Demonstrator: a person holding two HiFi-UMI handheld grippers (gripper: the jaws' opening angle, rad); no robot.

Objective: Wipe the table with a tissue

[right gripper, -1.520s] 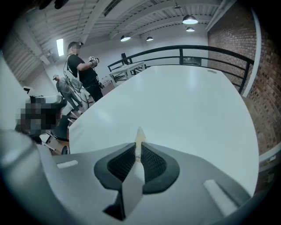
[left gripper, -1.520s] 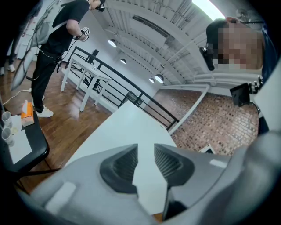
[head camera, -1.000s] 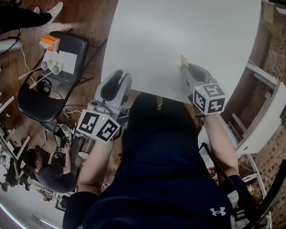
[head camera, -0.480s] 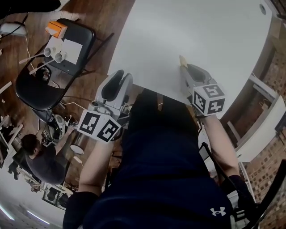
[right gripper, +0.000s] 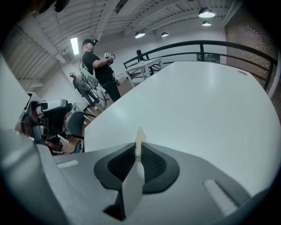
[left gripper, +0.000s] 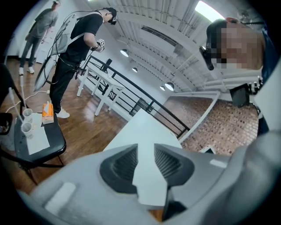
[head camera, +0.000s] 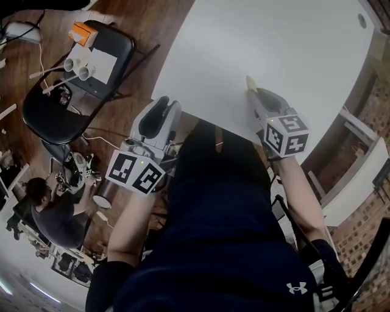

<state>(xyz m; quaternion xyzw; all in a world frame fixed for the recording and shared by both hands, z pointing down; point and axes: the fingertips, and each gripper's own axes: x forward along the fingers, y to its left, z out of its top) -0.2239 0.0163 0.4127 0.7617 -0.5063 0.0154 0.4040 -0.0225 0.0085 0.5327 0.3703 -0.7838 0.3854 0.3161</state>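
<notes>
right gripper view: right hand-held gripper (right gripper: 138,153) pinches a thin pale tissue (right gripper: 140,135); left hand-held gripper (left gripper: 145,151) stands slightly open.

Smooth matt white table (head camera: 274,49), glossy wooden floor (head camera: 155,21).

Table (head camera: 286,55): white top, reaching to the far right; a small round hole (head camera: 364,18) near its far right corner.
Chair (head camera: 58,116): black, left of the table, on the floor.
Chair seat: two white cups (head camera: 83,72), a paper sheet (head camera: 105,61), an orange box (head camera: 82,33).
Floor (head camera: 146,24): brown wooden boards.
</notes>
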